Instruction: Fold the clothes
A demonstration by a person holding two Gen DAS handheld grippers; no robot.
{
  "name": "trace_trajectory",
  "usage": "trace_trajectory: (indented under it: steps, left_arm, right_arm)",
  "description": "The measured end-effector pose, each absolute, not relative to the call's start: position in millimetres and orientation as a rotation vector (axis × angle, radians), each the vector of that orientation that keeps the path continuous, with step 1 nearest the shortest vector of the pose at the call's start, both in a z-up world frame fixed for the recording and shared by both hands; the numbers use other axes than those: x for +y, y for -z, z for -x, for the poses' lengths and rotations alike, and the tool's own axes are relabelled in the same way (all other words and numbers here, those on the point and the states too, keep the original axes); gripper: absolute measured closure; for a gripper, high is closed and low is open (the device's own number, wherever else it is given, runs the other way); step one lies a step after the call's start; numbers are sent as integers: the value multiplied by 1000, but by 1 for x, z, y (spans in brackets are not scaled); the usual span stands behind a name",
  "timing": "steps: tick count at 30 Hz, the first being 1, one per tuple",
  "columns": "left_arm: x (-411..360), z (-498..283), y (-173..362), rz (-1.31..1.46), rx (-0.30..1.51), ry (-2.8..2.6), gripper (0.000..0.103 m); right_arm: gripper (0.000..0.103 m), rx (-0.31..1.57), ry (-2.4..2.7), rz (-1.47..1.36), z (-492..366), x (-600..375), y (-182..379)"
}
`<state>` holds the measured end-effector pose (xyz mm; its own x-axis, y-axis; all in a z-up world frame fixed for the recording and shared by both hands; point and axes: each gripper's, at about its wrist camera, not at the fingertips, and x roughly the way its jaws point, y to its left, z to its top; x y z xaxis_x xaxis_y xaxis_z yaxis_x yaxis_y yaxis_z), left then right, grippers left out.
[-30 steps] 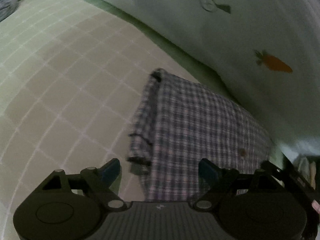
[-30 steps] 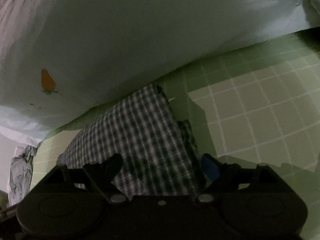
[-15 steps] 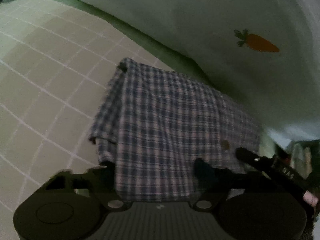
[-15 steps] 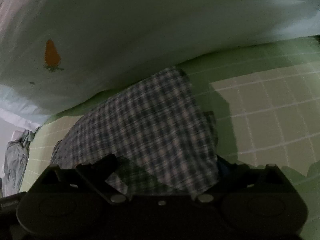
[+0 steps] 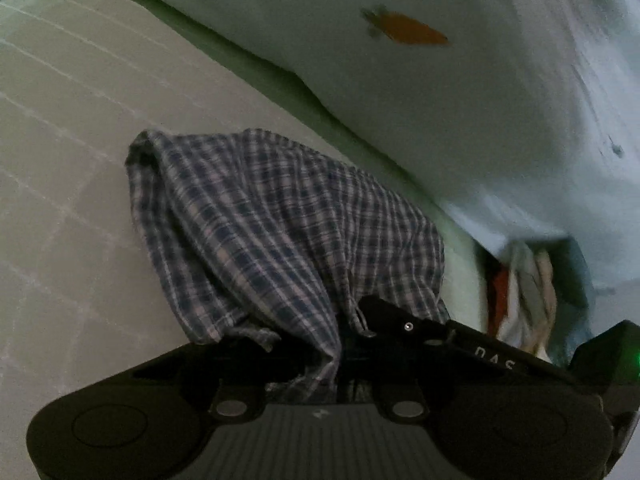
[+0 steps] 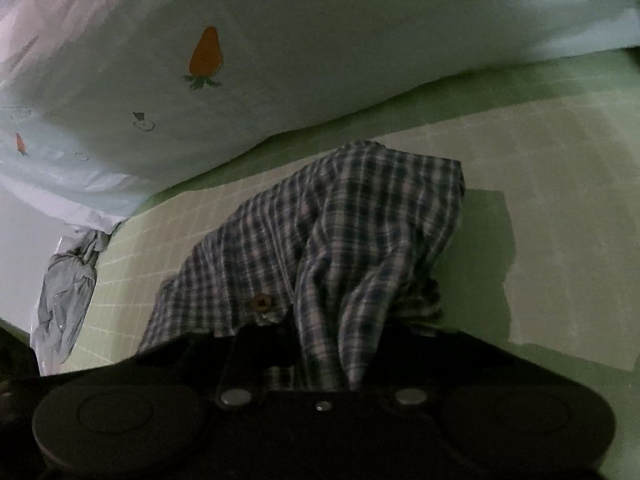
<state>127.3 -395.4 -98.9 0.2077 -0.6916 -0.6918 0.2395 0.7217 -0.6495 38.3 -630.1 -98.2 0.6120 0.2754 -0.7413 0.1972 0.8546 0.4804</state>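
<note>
A blue and white plaid garment [image 5: 280,224] is bunched and lifted off the green checked bed sheet [image 5: 72,128]. Its near edge gathers into my left gripper [image 5: 320,364], which is shut on the cloth, with the fingers hidden under the folds. In the right wrist view the same plaid garment [image 6: 340,240], showing a brown button [image 6: 260,303], drapes down into my right gripper [image 6: 320,360], which is also shut on it. The right gripper's black body [image 5: 460,332] shows at the lower right of the left wrist view, close beside the left one.
A pale quilt with carrot prints [image 5: 404,34] [image 6: 206,56] lies along the far side of the bed sheet [image 6: 560,200]. A crumpled grey-blue garment [image 6: 66,296] sits at the left in the right wrist view. More bunched clothes [image 5: 524,292] sit at the right in the left wrist view.
Both grippers moved in over the flat folded garment, closed on its near edge and raised it, so the cloth now hangs bunched. The two grippers have come close together.
</note>
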Motion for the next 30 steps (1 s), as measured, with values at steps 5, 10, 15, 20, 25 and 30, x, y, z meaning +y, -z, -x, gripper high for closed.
trace_trajectory:
  steps: [5,10,15,20,25,30]
  left_arm:
    - [-421,-93,83,400,1206,798,88]
    - [-461,-54,55,322,1173,944,88]
    - [-502,-27,13,297,1101,1077,88]
    - [-558,-10,-41,332,983,1196,88]
    - [-626,-6,-101,366,836,1315,88]
    - [-698,-13,-145,397,753,1411,87]
  right_arm:
    - [79,874,39,-631,22,-650,80]
    - [79,780,135,-671,83,-685,54]
    - [79,654,204,-702,129,-729,18]
    - [79,510,230,-635,154,-777,-37]
    - [79,376,252,-522,159,-837,-100]
    - [78,247,285,-384,157,-899,-161]
